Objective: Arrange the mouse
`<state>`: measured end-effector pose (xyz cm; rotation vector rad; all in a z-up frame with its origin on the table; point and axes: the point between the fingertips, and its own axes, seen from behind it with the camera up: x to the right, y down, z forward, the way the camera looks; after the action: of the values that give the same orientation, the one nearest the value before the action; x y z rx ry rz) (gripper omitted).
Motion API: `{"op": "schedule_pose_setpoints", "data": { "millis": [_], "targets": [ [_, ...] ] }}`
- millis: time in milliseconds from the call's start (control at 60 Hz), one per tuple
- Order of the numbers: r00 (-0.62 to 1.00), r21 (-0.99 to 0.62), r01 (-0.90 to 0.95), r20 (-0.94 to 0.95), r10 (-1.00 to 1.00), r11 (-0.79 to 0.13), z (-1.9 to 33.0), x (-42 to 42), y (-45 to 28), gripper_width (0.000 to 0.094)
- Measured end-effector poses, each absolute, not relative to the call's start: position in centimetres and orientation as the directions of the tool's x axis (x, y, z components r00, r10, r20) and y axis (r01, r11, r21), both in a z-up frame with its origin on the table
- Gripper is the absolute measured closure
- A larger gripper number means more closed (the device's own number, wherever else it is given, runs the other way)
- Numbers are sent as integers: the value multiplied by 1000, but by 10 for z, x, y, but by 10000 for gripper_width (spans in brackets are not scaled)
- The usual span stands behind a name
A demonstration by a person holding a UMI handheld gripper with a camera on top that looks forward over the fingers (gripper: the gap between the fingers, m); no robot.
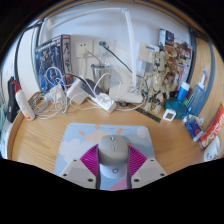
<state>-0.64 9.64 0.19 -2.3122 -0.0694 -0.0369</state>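
Gripper view: the gripper has its jaws closed on the grey mouse, whose sides sit against the magenta pads with no gap showing on either flank. The mouse is held over a pale grey mouse mat that lies on the wooden tabletop; whether its base touches the mat cannot be told.

To place it well, the person would do best to bring the mouse down flat, square to the mat's edges and near its middle, and only then spread the jaws, so the mouse does not skid or twist.

Open room lies on the bare wood either side of the mat. Beyond the mat's far edge the ground is crowded: a tangle of white cables and chargers, a wooden figure, and boxes to the right, well apart from the mouse.
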Motion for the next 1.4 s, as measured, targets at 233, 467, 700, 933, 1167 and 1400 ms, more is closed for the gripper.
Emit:
{"op": "schedule_pose_setpoints", "data": {
  "millis": [233,467,700,933,1167,1400],
  "targets": [
    [999,-710,52,33,40,-703,-11,-10,95,277],
    [999,-737,31,28,15,-675,49,-12,80,76],
    [1000,-788,13,18,-3,-616,158,-43,30,75],
    [1000,-824,5,0,9,-566,240,-70,-11,62],
    [1000,-852,-13,2,-29,-523,279,-55,-21,67],
    [999,-854,-2,17,-32,-520,287,-53,-34,72]
  ]
}}
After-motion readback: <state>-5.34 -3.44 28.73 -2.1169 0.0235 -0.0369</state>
